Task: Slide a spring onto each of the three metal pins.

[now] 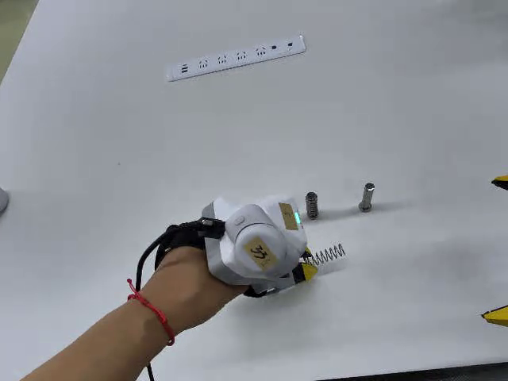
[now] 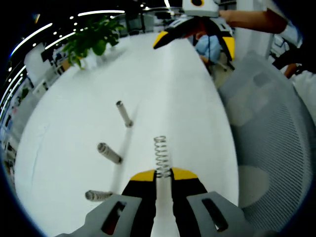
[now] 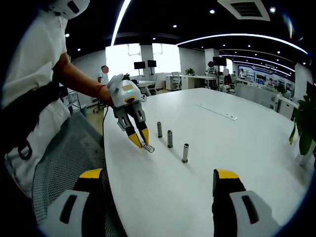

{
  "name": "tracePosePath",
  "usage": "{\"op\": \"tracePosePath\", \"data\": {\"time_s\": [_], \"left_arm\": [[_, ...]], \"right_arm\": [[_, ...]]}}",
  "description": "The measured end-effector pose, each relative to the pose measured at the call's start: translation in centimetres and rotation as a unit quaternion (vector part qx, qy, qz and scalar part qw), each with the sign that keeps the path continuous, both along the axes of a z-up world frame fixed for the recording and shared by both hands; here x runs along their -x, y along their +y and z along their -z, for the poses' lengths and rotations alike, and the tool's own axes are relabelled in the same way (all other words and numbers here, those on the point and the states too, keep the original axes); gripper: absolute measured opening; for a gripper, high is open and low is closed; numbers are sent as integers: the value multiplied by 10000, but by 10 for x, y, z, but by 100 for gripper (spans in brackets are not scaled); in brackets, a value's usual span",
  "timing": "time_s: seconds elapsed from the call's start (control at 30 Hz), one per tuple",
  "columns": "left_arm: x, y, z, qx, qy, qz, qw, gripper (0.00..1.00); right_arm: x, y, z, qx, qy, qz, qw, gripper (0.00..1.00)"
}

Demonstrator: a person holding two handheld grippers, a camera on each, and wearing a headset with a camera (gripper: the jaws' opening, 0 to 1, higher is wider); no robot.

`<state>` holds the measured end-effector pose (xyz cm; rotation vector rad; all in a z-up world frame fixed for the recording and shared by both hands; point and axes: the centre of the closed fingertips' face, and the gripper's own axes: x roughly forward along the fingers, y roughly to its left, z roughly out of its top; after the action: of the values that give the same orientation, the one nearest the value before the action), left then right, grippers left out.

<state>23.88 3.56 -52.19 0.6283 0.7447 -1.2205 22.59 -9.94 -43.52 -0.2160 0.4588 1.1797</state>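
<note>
Head view: we find the left gripper (image 1: 308, 268) clenched on one end of a loose coiled steel spring (image 1: 327, 255), which lies on the white tabletop (image 1: 119, 159). A short spring-sleeved metal pin (image 1: 312, 205) stands at the gripper's 12 o'clock, and a bare steel pin (image 1: 367, 197) at its 2 o'clock.

Left gripper view: the held spring projects toward 12 o'clock from the yellow-tipped jaws. A second sleeved pin (image 2: 98, 195) sits at 9 o'clock.

Right gripper view: the right gripper (image 3: 158, 175) is released, jaws wide apart, with the three pins at its 12 o'clock.
</note>
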Motion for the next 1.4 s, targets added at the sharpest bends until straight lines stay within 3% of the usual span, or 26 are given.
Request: {"op": "tracePosePath", "data": {"time_s": [0.33,0.57,0.83,0.87,0.93,1.0,1.07,1.2,1.3,1.4], "left_arm": [[-2,-3,-42,796,-139,-392,9960,10],[-2,-4,-73,1370,-259,-636,9882,10],[1,-9,-107,2078,-315,-930,9732,10],[1,-9,-112,2188,-334,-971,9704,10],[0,-10,-120,2355,-347,-1051,9655,10],[0,-11,-129,2544,-360,-1130,9598,10],[0,-12,-136,2716,-379,-1189,9543,10],[2,-14,-148,3012,-357,-1274,9443,10],[2,-15,-155,3172,-373,-1301,9386,10],[2,-16,-162,3298,-389,-1334,9338,10]], "right_arm": [[-5,15,-25,-122,-154,-169,9997,89],[-12,29,-49,-466,-159,-153,9987,83],[-17,62,-79,-937,85,-2,9956,67],[-19,68,-83,-1091,211,105,9938,65],[-22,75,-91,-1300,222,155,9911,60],[-24,82,-98,-1596,472,329,9855,54],[-25,87,-99,-1608,546,373,9848,52],[-30,97,-100,-1862,814,615,9772,41],[-28,105,-99,-1974,994,630,9732,35],[-26,110,-98,-1988,1035,640,9725,31]]}}
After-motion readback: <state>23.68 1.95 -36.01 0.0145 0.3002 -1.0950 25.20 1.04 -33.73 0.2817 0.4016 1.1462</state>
